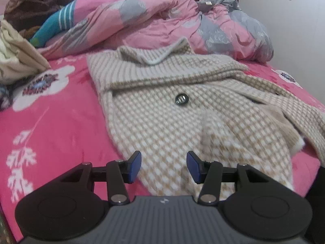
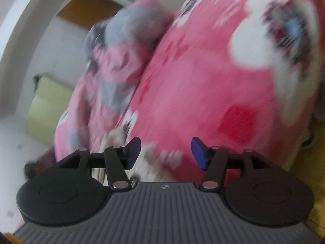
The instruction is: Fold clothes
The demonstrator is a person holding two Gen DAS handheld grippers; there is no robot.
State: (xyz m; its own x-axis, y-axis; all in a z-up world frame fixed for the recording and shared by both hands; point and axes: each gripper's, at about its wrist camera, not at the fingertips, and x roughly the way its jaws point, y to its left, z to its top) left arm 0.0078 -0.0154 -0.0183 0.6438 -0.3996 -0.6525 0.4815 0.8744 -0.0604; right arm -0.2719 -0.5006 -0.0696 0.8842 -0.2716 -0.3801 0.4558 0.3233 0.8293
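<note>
A beige and white checked knit cardigan [image 1: 178, 109] with a dark button [image 1: 181, 100] lies spread on the pink flowered bed sheet [image 1: 50, 126], collar away from me and one sleeve trailing to the right. My left gripper [image 1: 164, 165] is open and empty, just above the cardigan's near hem. My right gripper [image 2: 165, 152] is open and empty; its view is blurred and tilted, over the pink sheet [image 2: 203, 81], with a blurred bit of the pale knit [image 2: 156, 160] between and below its fingers.
A rumpled pink and grey quilt [image 1: 162, 20] is piled at the far side of the bed and shows in the right wrist view [image 2: 113, 67]. A beige garment [image 1: 18, 59] lies at the left. A person in a brown top [image 1: 34, 2] sits at the far left.
</note>
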